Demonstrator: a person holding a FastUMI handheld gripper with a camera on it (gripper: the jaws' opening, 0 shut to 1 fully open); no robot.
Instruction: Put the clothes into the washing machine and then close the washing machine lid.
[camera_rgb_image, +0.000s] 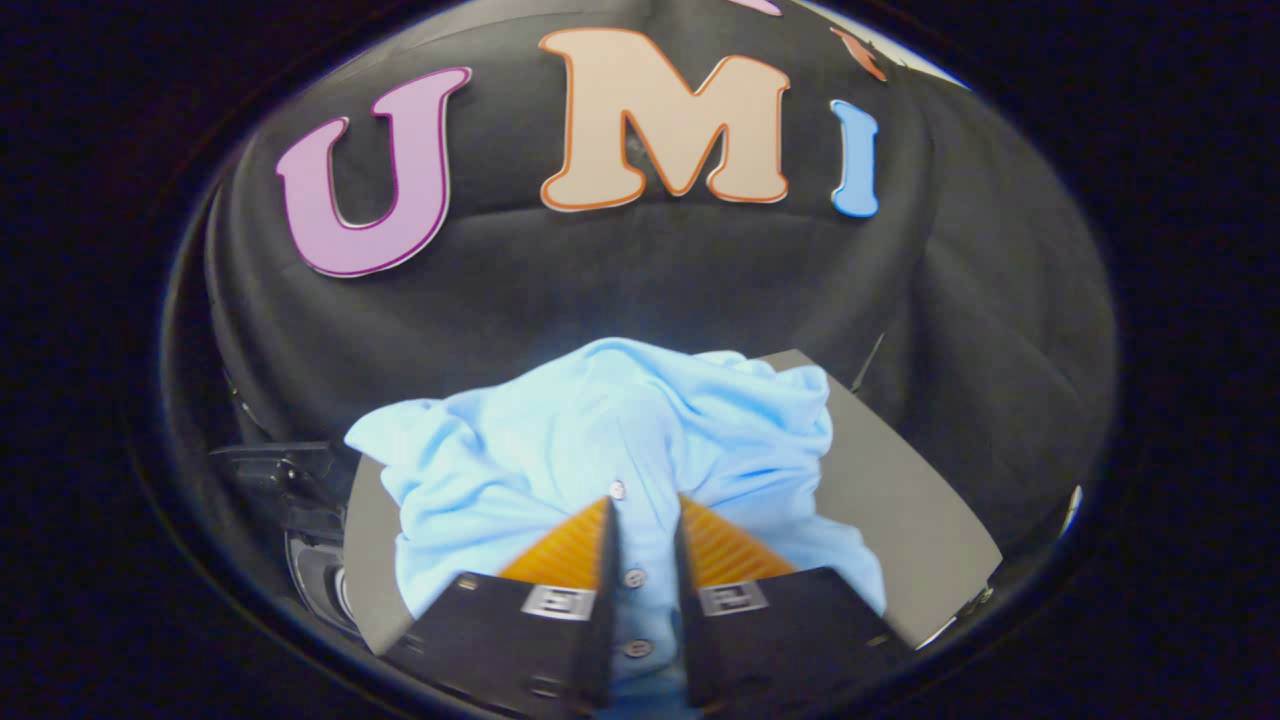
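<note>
A light blue buttoned shirt (610, 440) lies crumpled in a heap on a grey tabletop (900, 500). My gripper (645, 510) is down on it, fingers close together with the shirt's button placket pinched in the narrow gap between them. The cloth bunches up just ahead of the fingertips and spreads to both sides. A dark rounded machine part (310, 560), possibly the washing machine, peeks out beyond the table's left edge, low and mostly hidden.
Black cloth wall (640, 280) hangs close behind the table. The tabletop's right part (930, 540) is bare grey surface with its edge running near the wall.
</note>
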